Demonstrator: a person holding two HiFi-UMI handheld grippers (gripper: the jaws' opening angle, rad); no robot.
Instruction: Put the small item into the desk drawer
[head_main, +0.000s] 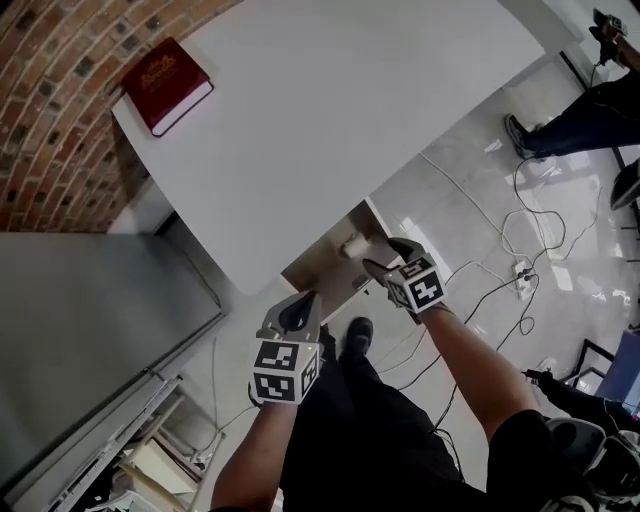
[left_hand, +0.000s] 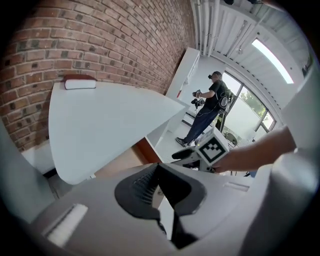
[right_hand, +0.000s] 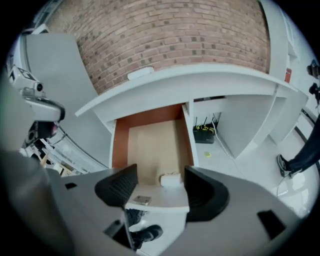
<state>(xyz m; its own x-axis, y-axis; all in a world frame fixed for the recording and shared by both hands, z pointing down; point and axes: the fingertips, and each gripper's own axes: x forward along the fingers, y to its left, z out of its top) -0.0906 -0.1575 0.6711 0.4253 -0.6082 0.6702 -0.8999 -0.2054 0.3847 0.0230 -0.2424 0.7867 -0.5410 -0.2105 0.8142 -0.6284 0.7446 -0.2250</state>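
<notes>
The desk drawer (head_main: 318, 268) stands pulled out under the white desk (head_main: 330, 110). A small white item (head_main: 352, 243) lies on the drawer's wooden floor (right_hand: 150, 145), close behind its white front panel (right_hand: 165, 199). In the right gripper view the item (right_hand: 170, 179) shows between the jaws but beyond them, untouched. My right gripper (head_main: 385, 258) (right_hand: 159, 186) hangs open just over the drawer front, holding nothing. Lower and to the left, off the desk's corner, my left gripper (head_main: 298, 312) (left_hand: 156, 172) is shut and empty.
A red book (head_main: 165, 85) (left_hand: 80, 82) lies at the desk's far corner by the brick wall (head_main: 50, 110). A grey cabinet (head_main: 90, 330) stands left. Cables (head_main: 510, 240) run over the floor. A router (right_hand: 204, 134) sits under the desk. A person (left_hand: 207, 107) stands further off.
</notes>
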